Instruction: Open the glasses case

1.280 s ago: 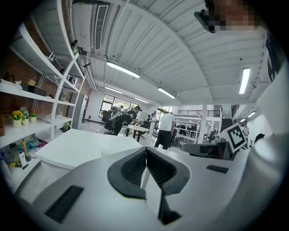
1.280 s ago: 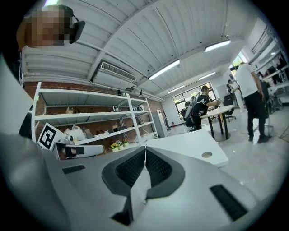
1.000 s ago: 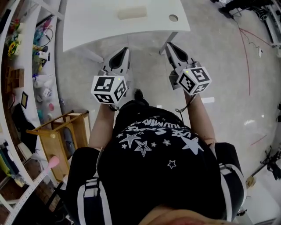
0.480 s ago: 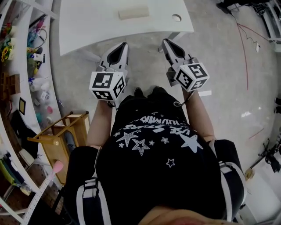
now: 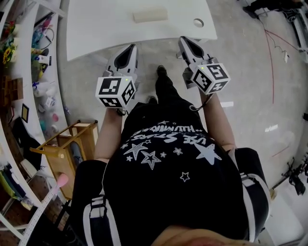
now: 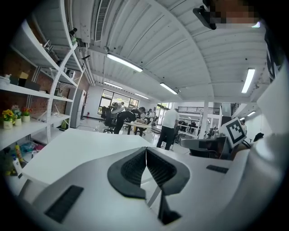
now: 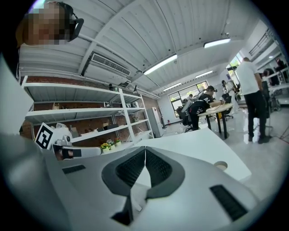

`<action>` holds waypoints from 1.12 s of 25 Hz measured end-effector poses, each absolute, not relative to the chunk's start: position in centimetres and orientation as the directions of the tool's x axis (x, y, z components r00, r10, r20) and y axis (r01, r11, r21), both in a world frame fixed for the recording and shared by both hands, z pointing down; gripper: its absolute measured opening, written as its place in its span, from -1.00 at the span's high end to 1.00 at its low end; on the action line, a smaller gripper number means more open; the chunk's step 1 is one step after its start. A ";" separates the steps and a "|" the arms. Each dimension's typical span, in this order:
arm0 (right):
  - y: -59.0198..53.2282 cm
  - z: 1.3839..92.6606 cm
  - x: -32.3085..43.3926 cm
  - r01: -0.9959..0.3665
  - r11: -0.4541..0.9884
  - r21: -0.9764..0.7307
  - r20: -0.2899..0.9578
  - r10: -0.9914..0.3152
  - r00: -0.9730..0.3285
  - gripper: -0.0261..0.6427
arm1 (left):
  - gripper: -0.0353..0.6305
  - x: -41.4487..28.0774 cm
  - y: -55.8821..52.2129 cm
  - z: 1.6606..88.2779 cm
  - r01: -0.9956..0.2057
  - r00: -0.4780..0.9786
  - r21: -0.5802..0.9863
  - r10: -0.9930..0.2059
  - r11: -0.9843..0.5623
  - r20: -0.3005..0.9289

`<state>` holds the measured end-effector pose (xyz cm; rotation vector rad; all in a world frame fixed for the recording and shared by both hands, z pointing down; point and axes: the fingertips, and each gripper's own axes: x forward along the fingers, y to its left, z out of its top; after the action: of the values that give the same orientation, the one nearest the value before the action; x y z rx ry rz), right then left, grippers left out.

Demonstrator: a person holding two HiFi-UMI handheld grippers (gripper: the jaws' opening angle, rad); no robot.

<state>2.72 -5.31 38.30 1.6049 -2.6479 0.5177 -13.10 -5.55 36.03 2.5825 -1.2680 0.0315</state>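
A pale beige glasses case [image 5: 150, 15] lies shut on the white table [image 5: 96, 29], near its far side in the head view. Both grippers hover just short of the table's near edge, pointing at it. The left gripper [image 5: 131, 47] has its jaws together with nothing between them, and its own view shows the black pads [image 6: 131, 169] meeting over the tabletop [image 6: 76, 149]. My right gripper [image 5: 183, 40] is likewise shut and empty, with its pads [image 7: 158, 169] touching above the table [image 7: 198, 142]. I cannot make out the case in either gripper view.
A round cable hole [image 5: 198, 22] is in the table's right corner. Shelves with small items [image 5: 29, 72] run along the left, and a wooden stool [image 5: 67, 144] stands beside the person. Red cables [image 5: 269, 53] lie on the floor at right. People stand at desks [image 6: 170, 128] far behind.
Both grippers have moved forward toward the table's near edge as the person steps closer, one shoe now showing between them. Their jaws stay shut.
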 end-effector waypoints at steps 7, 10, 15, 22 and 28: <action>-9.5 38.2 2.7 -0.840 0.478 -0.257 0.158 -0.837 -0.524 0.89 | 0.85 -12.3 -9.0 36.7 -0.802 0.593 0.202 -0.790 -0.563 0.155; -11.8 38.6 3.6 -0.834 0.489 -0.255 0.158 -0.830 -0.534 0.89 | 0.85 -11.4 -11.1 37.9 -0.808 0.587 0.194 -0.789 -0.557 0.181; -16.2 39.4 5.4 -0.838 0.488 -0.245 0.178 -0.827 -0.534 0.89 | 0.85 -10.0 -14.5 39.5 -0.810 0.585 0.184 -0.780 -0.556 0.220; -20.4 41.4 5.4 -0.819 0.533 -0.215 0.240 -0.784 -0.573 0.89 | 0.85 -8.9 -18.2 42.2 -0.823 0.568 0.169 -0.767 -0.543 0.299; -23.0 43.8 4.9 -0.796 0.583 -0.159 0.306 -0.738 -0.602 0.89 | 0.85 -8.1 -21.0 45.3 -0.834 0.544 0.138 -0.754 -0.534 0.369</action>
<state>4.91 -23.04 43.85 1.2801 -2.6062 0.4165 -8.07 -21.00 45.34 2.4866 -1.3176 0.3830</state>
